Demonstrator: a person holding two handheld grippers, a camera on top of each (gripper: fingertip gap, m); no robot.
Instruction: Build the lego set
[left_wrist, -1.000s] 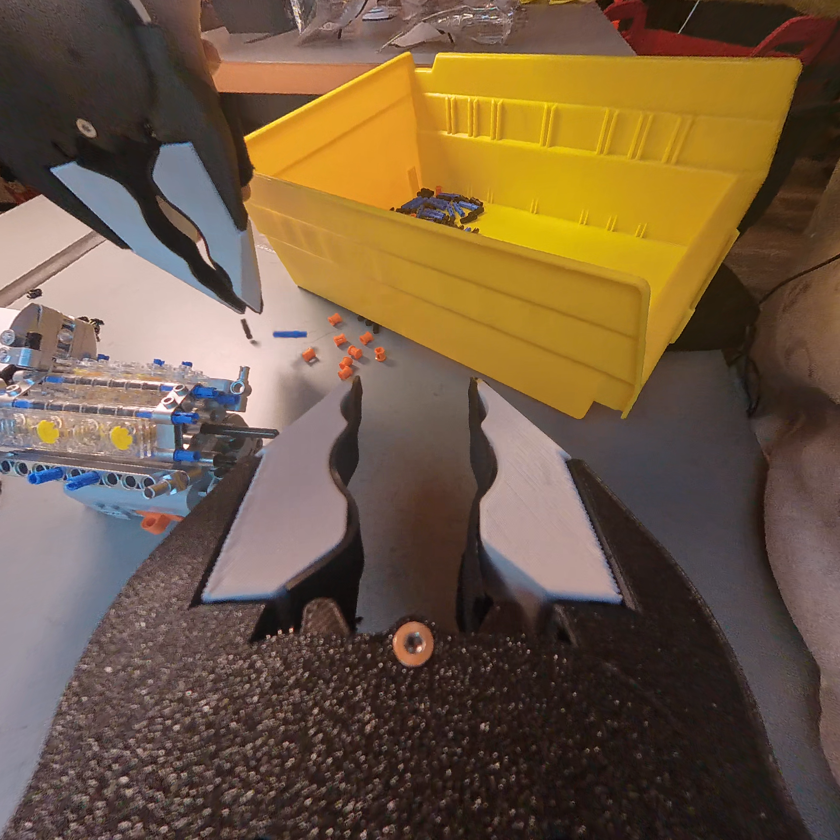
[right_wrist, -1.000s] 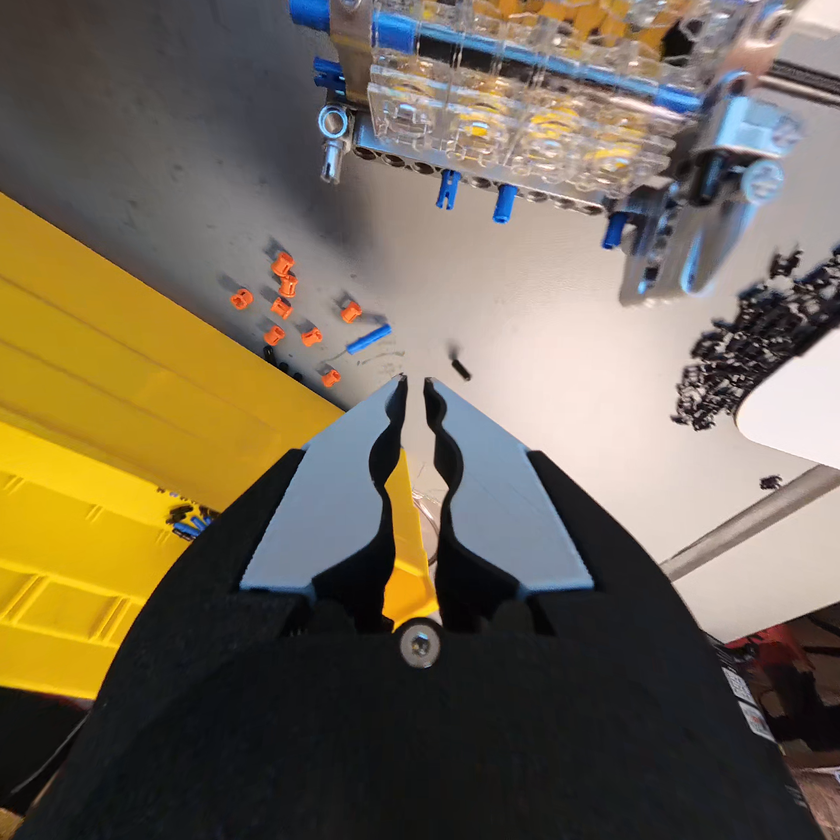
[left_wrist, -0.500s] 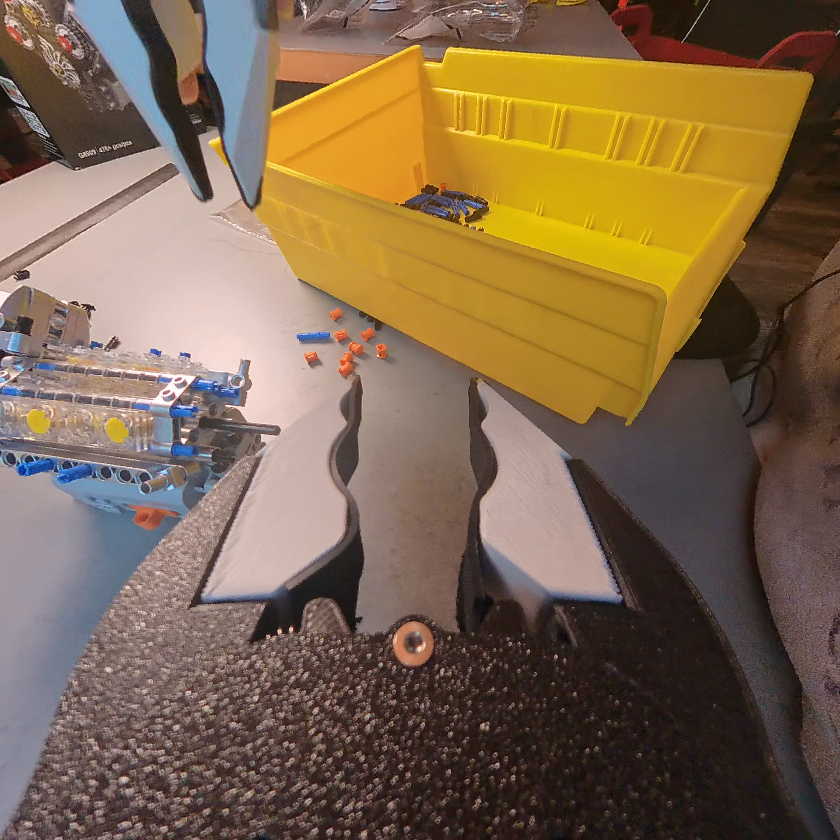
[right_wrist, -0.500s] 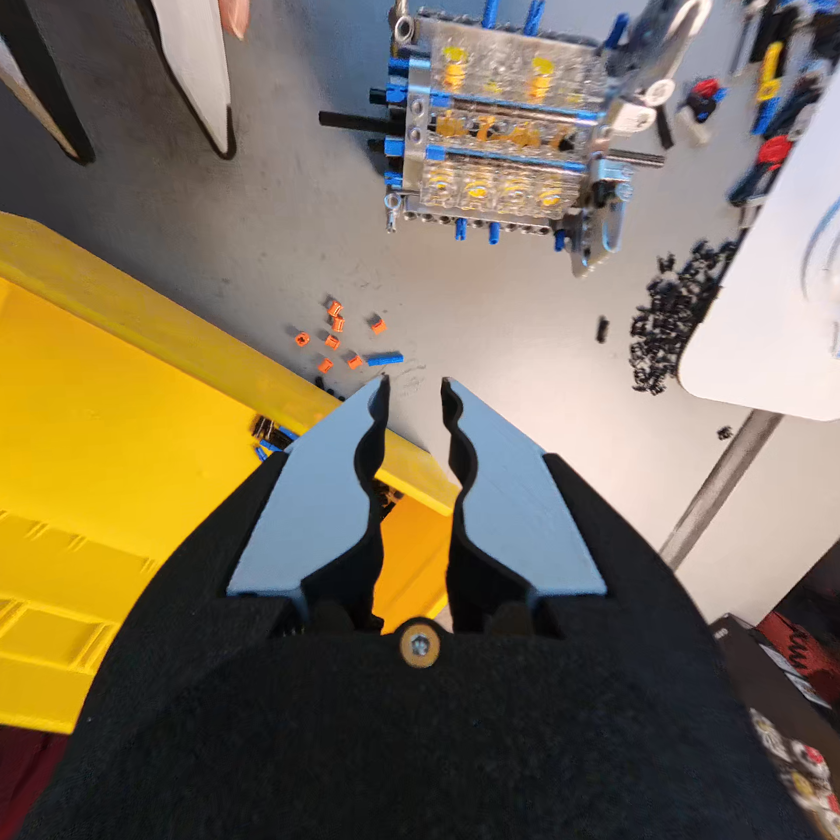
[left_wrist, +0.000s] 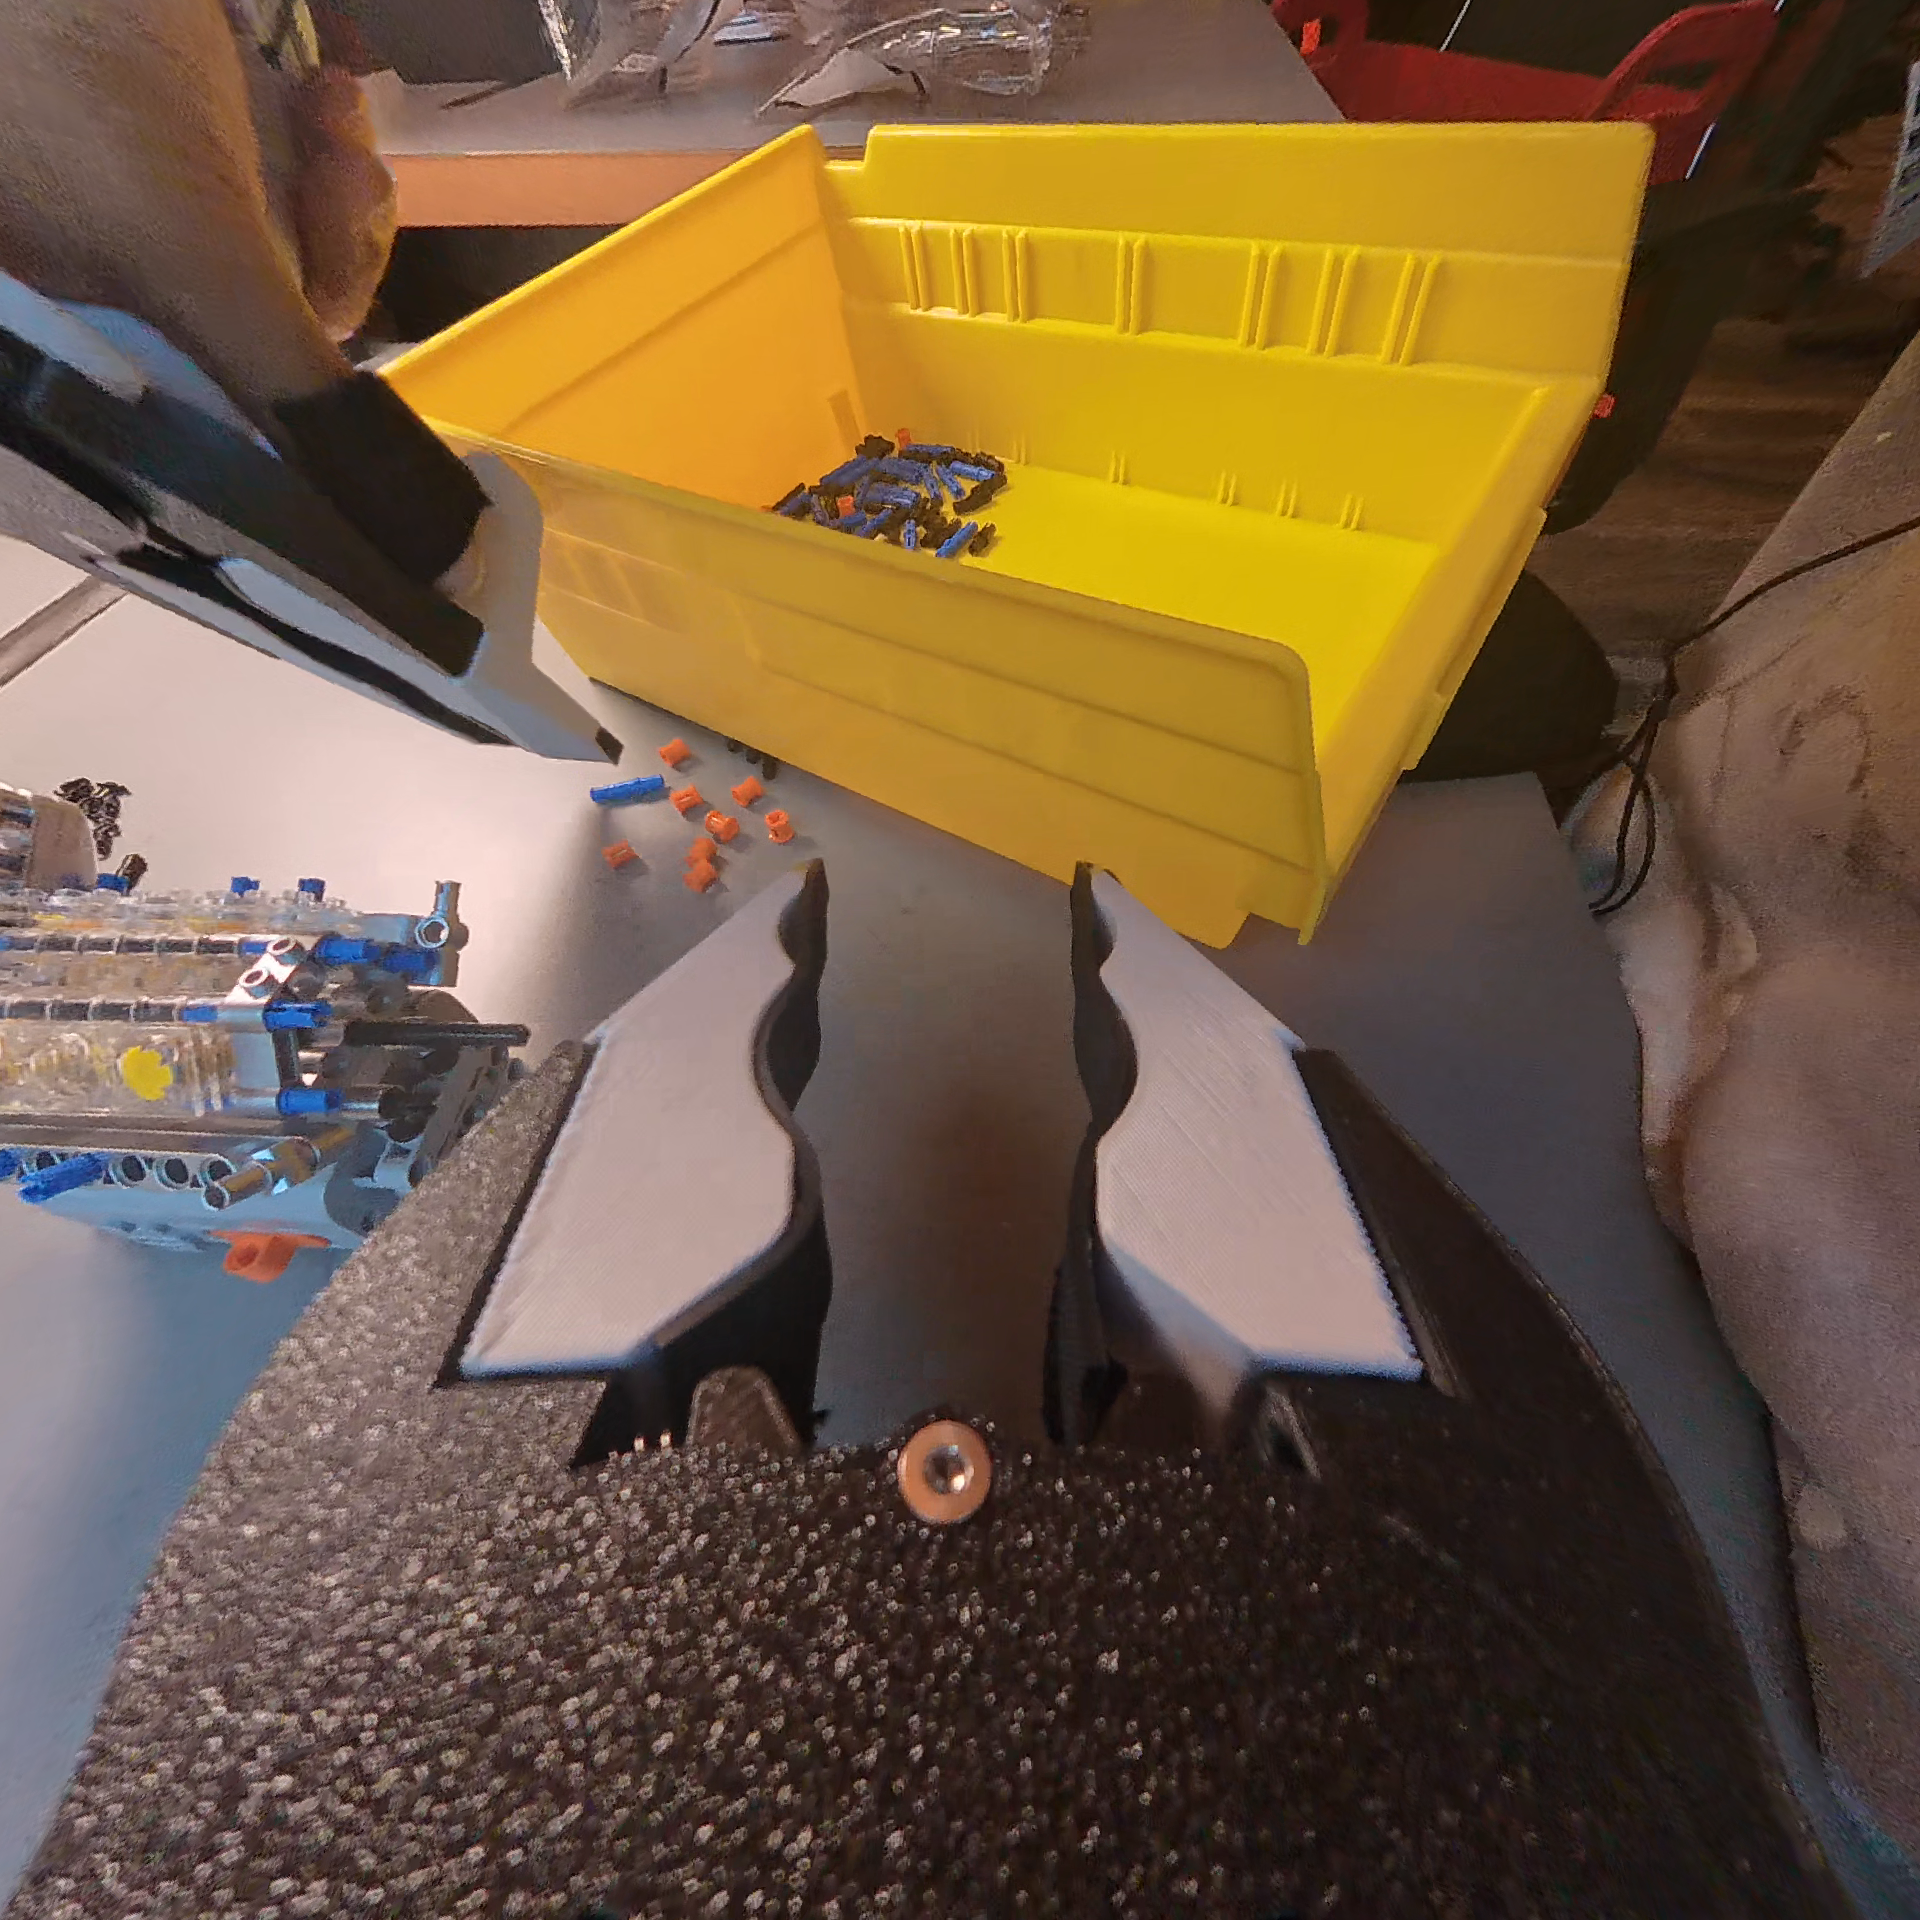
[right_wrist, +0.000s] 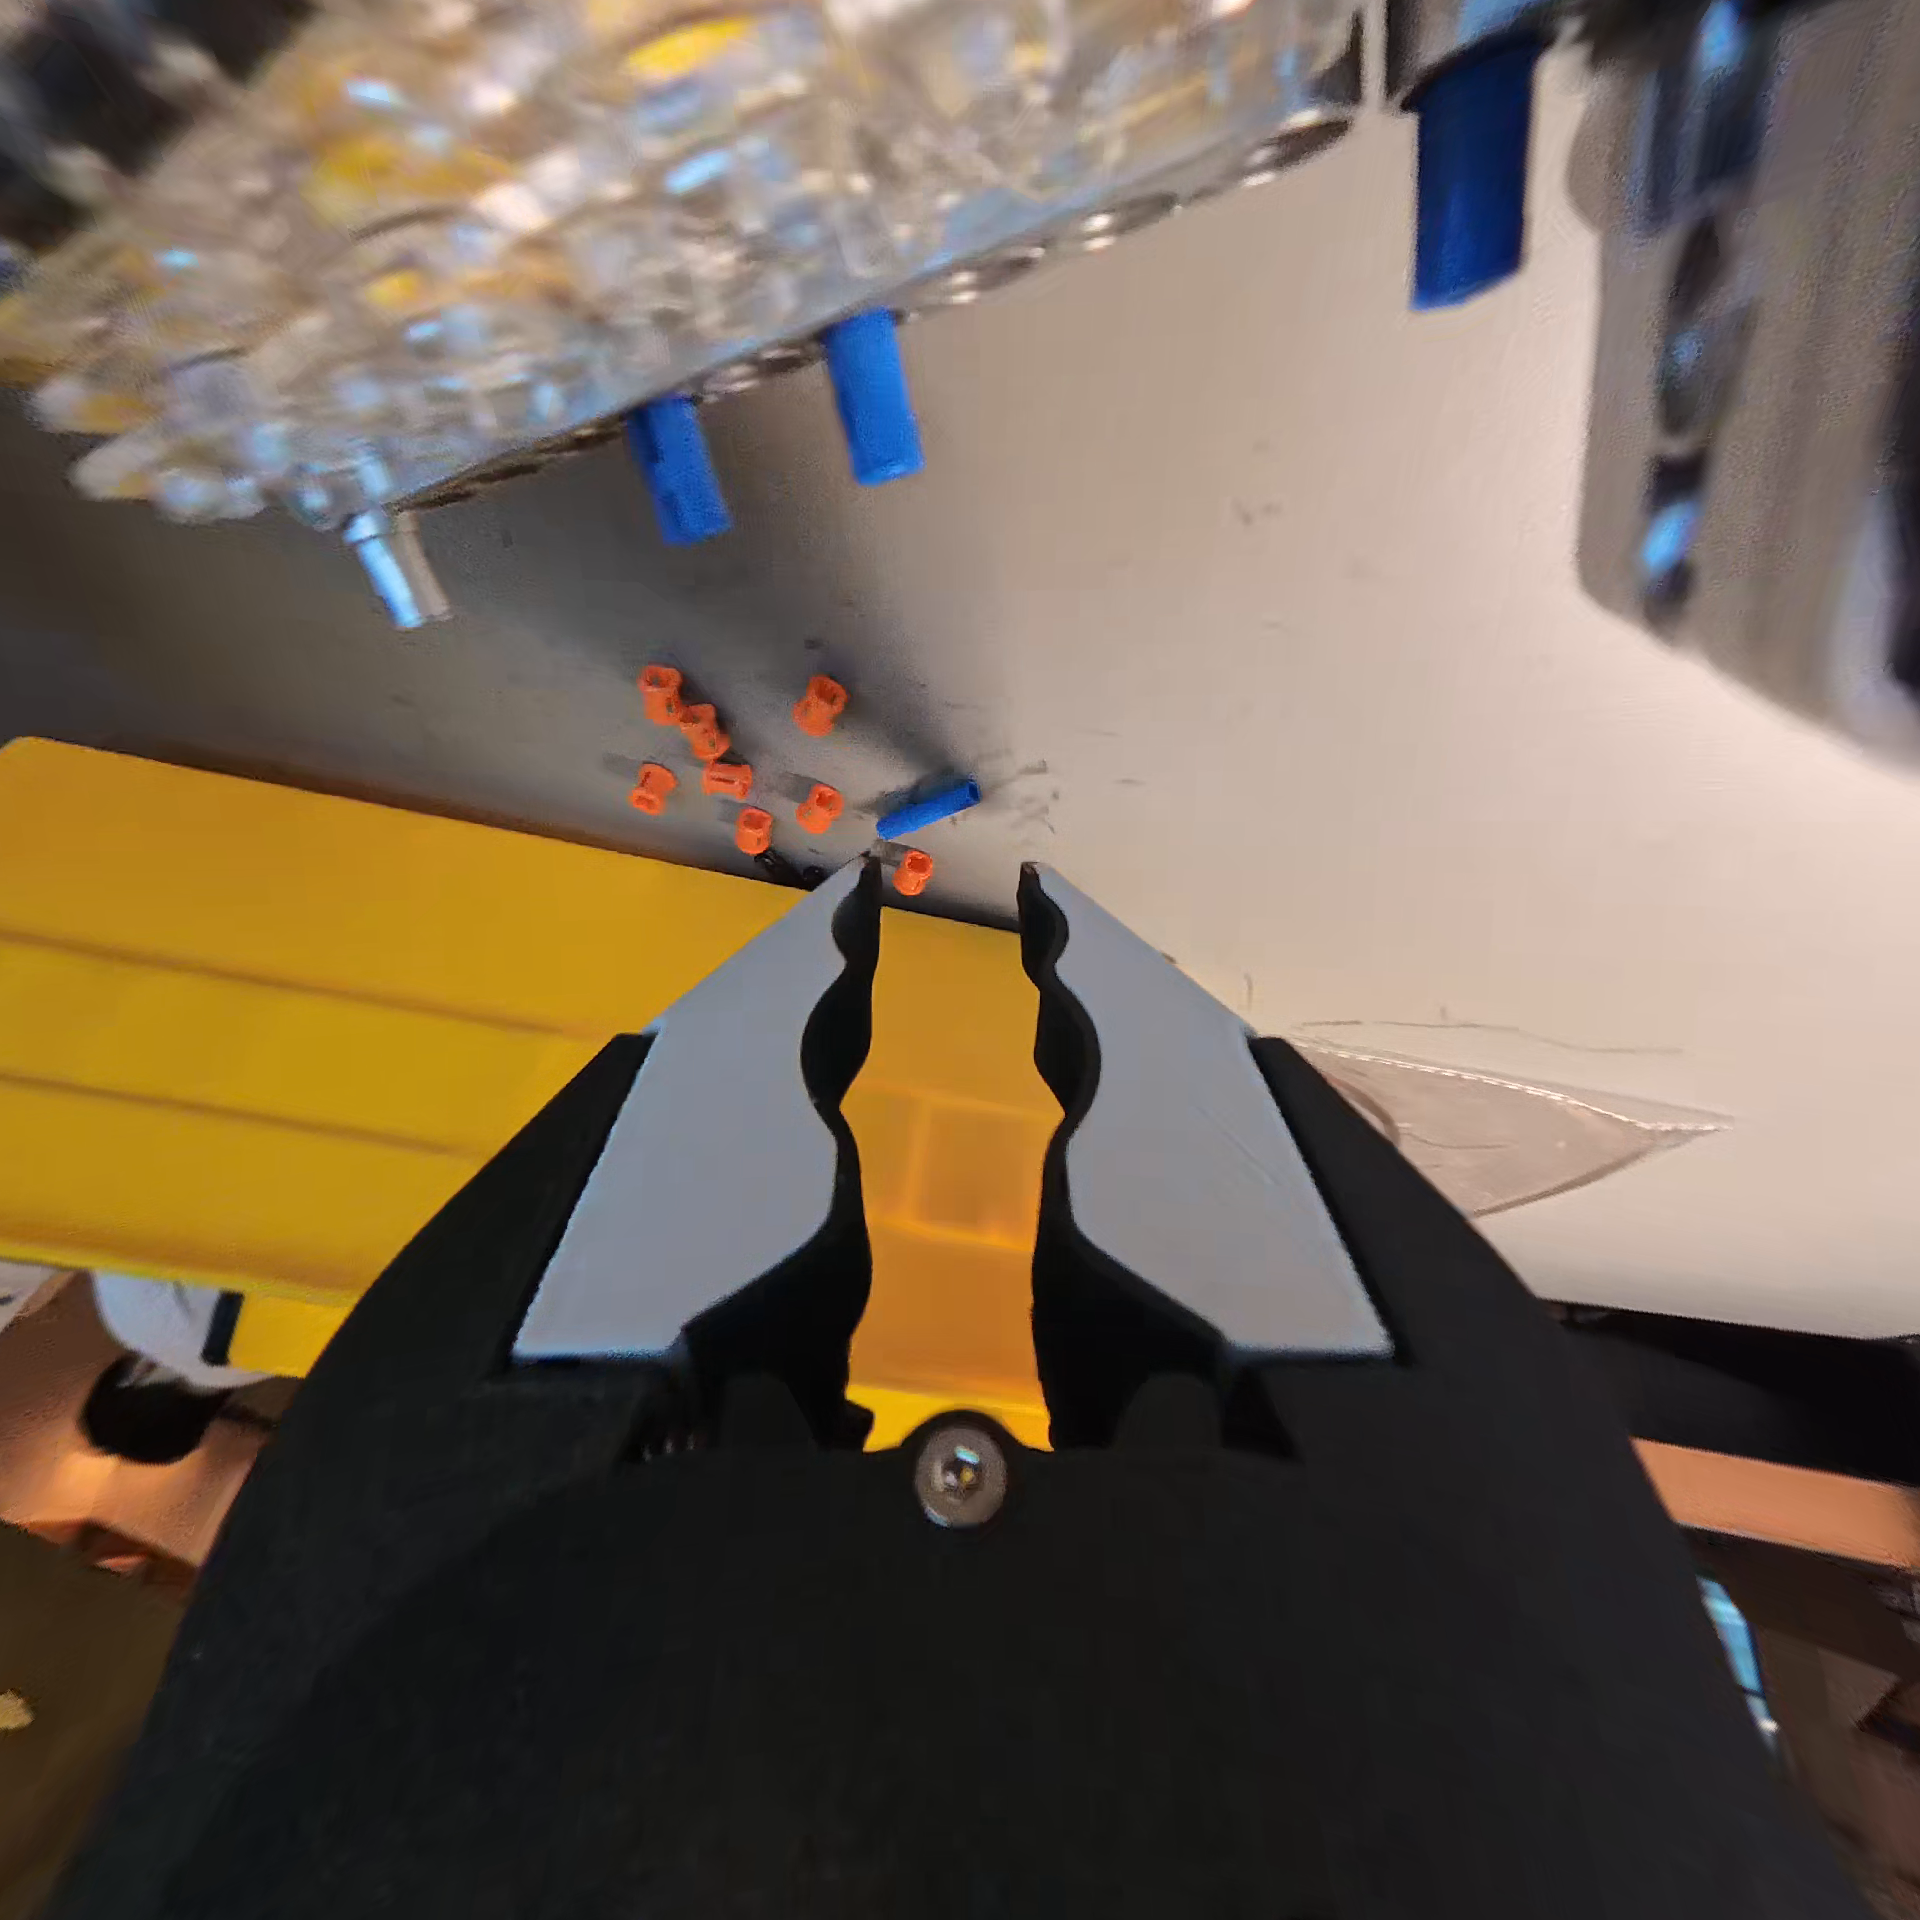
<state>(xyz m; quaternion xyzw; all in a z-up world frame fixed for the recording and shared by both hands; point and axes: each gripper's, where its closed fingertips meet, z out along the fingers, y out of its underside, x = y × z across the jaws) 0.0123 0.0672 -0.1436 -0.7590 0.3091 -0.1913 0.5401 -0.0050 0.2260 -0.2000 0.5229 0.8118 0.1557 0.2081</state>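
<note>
1. The right gripper (right_wrist: 943, 878) has its jaws parted with nothing between them; its tips hang low over the table (right_wrist: 1299, 675).
2. An orange bush (right_wrist: 912, 871) lies just inside its left fingertip, and a blue pin (right_wrist: 928, 807) lies just ahead of it.
3. More orange bushes (right_wrist: 727, 764) are scattered ahead to the left, beside the yellow bin (right_wrist: 312, 987).
4. A clear brick model (right_wrist: 623, 208) sits farther ahead, blurred.
5. The left gripper (left_wrist: 945, 883) is wide apart and empty, above bare table (left_wrist: 1403, 1039).
6. The bin (left_wrist: 1039, 675) stands just ahead of it, holding a pile of pins (left_wrist: 894, 499).
7. The model (left_wrist: 229, 1060) lies to its left.
</note>
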